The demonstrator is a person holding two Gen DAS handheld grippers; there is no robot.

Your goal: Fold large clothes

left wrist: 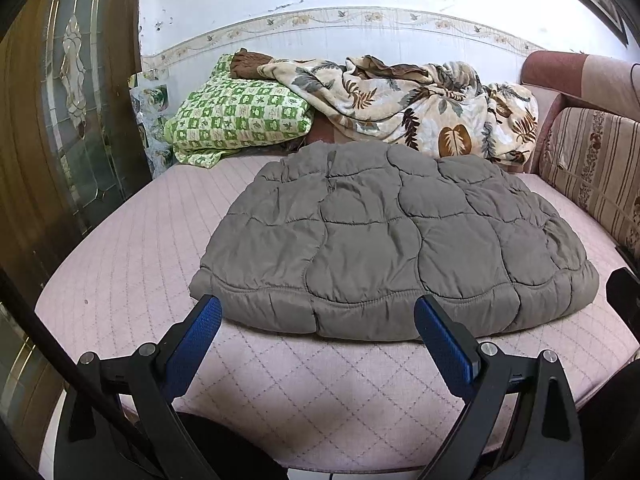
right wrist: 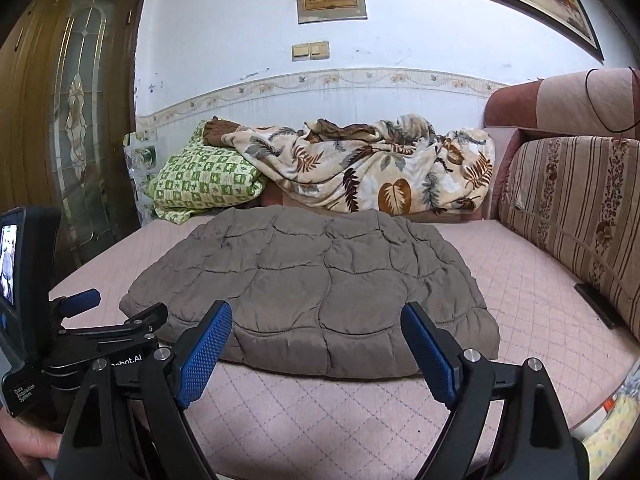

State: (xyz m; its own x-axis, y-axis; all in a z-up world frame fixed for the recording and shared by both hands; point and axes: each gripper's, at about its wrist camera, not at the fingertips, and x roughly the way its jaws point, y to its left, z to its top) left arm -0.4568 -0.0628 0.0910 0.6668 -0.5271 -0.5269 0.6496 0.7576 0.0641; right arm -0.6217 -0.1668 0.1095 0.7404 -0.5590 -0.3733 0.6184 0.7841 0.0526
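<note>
Left wrist view: your left gripper [left wrist: 318, 322], jaws spread and empty, hovers just short of the folded grey quilted jacket [left wrist: 384, 236] on the pink mattress [left wrist: 132, 248]. Right wrist view: your right gripper [right wrist: 316, 330], likewise apart and empty, faces the jacket's near hem.

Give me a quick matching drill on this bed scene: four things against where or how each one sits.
1 grey quilted jacket
2 green checked pillow
3 leaf-print blanket
4 right tongs

a bunched along the wall
b far left corner of the bed
c folded flat, mid-mattress
d open, holding nothing

Pairs: 1-c, 2-b, 3-a, 4-d
</note>
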